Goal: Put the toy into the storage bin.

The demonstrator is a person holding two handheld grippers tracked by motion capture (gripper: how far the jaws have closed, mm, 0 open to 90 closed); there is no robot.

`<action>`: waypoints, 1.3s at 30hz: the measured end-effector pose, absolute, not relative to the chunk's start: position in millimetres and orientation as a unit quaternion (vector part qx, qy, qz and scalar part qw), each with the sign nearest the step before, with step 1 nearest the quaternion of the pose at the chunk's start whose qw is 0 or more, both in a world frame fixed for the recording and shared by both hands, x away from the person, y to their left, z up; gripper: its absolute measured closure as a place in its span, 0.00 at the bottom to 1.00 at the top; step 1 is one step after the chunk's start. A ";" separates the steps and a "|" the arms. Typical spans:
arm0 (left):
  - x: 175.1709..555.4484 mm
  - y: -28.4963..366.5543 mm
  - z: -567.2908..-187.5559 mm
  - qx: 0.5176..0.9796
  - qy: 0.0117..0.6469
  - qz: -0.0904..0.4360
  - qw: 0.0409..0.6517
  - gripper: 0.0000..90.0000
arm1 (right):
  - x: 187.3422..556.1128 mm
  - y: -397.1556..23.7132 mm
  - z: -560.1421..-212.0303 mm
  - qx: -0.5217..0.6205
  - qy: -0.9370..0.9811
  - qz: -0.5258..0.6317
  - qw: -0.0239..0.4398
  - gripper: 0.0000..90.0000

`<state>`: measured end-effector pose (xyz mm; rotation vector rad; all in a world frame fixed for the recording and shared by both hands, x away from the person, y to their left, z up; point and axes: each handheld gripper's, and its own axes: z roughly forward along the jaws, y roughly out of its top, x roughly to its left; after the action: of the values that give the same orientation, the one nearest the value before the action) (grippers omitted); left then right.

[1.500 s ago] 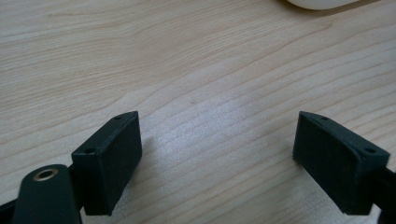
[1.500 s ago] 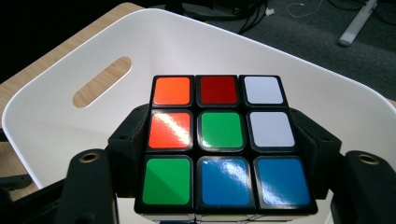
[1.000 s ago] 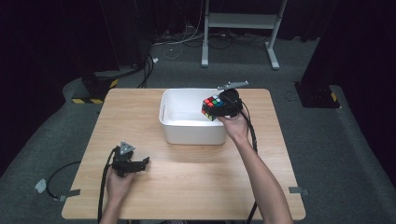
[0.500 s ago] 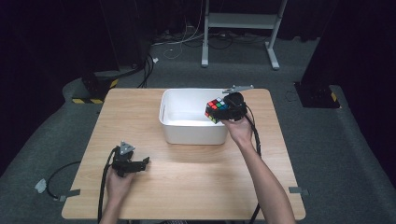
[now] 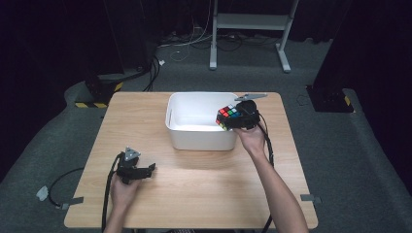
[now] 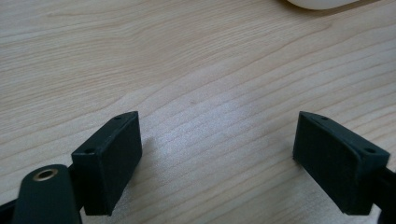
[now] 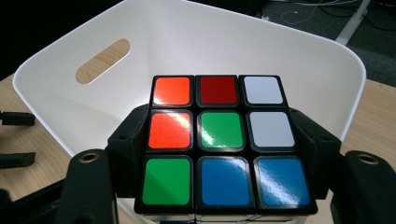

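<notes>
White plastic forms the tub (image 5: 201, 121) seen on the wooden table (image 5: 194, 189) in the high view. The puzzle cube (image 5: 228, 116) is held by the right gripper (image 5: 232, 119) above the tub's right rim, while the left gripper (image 5: 148, 168) is kept low at the table's near left, well apart from the tub.

From the left gripper view, the two black jaws are seen spread wide over bare wood (image 6: 201, 70), with nothing between them.

From the right gripper view, the puzzle cube (image 7: 222, 140) is seen clamped on both sides by the jaws, its top face turned toward the camera. Behind and beneath it, the tub (image 7: 233, 42) is seen.
</notes>
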<state>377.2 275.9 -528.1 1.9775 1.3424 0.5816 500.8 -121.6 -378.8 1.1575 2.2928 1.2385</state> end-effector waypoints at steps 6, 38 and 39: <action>377.1 275.7 -528.2 0.757 0.515 0.222 0.335 0.17 | 499.3 -124.6 -381.0 0.401 0.796 0.428 0.148 0.37; 377.2 275.8 -528.1 0.757 0.515 0.223 0.334 0.18 | 495.5 -118.8 -391.0 0.395 0.810 0.404 0.160 0.37; 377.2 275.8 -528.1 0.757 0.515 0.223 0.334 0.18 | 495.6 -118.8 -391.5 0.394 0.809 0.405 0.160 0.37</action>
<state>377.2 275.8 -528.1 1.9762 1.3443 0.5829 495.6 -118.8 -391.5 1.1261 2.3125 1.1563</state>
